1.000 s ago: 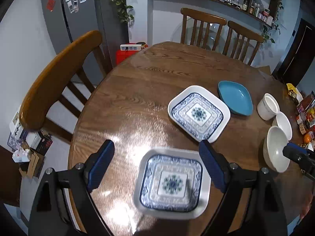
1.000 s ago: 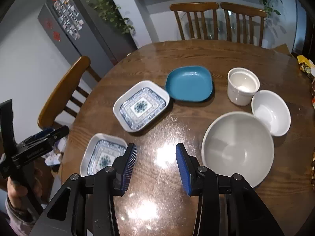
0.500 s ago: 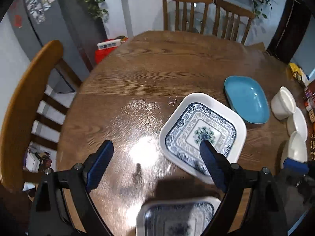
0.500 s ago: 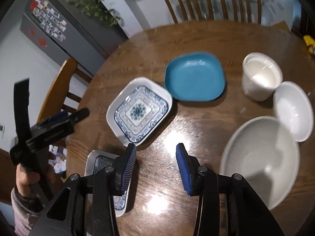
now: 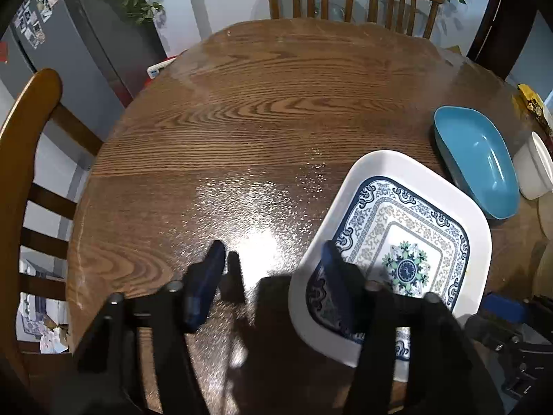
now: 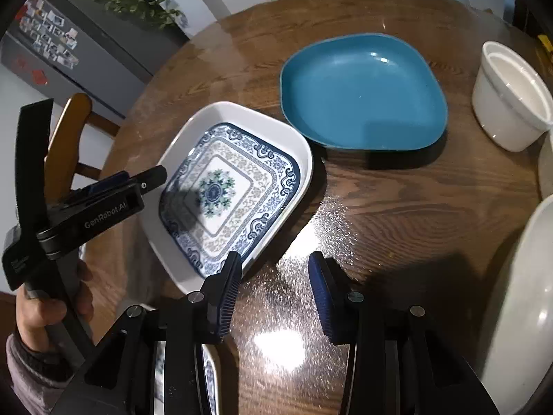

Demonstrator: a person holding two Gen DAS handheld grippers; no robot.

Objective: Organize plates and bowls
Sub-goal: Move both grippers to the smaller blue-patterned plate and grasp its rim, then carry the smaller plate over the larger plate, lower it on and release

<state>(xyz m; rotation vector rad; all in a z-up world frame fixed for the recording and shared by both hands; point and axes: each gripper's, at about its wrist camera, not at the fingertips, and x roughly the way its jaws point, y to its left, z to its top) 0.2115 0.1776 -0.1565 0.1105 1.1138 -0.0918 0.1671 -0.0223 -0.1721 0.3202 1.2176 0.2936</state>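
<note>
A large square white plate with a blue pattern lies on the round wooden table. My left gripper straddles its left rim: the right finger sits inside the plate and the left finger stands apart from the rim over the table. Its jaws are closing and the pads do not press on the rim. My right gripper is open over bare wood just beside the plate's near corner, with nothing between its fingers. A small patterned plate peeks out under it.
A teal plate lies behind the patterned one, almost touching it. A white cup and a big white bowl stand to the right. Wooden chairs ring the table. A hand holds the left gripper.
Both grippers came down and forward from the small plate toward the large patterned plate. The left jaws narrowed, one finger now inside the plate. The right jaws kept their gap.
</note>
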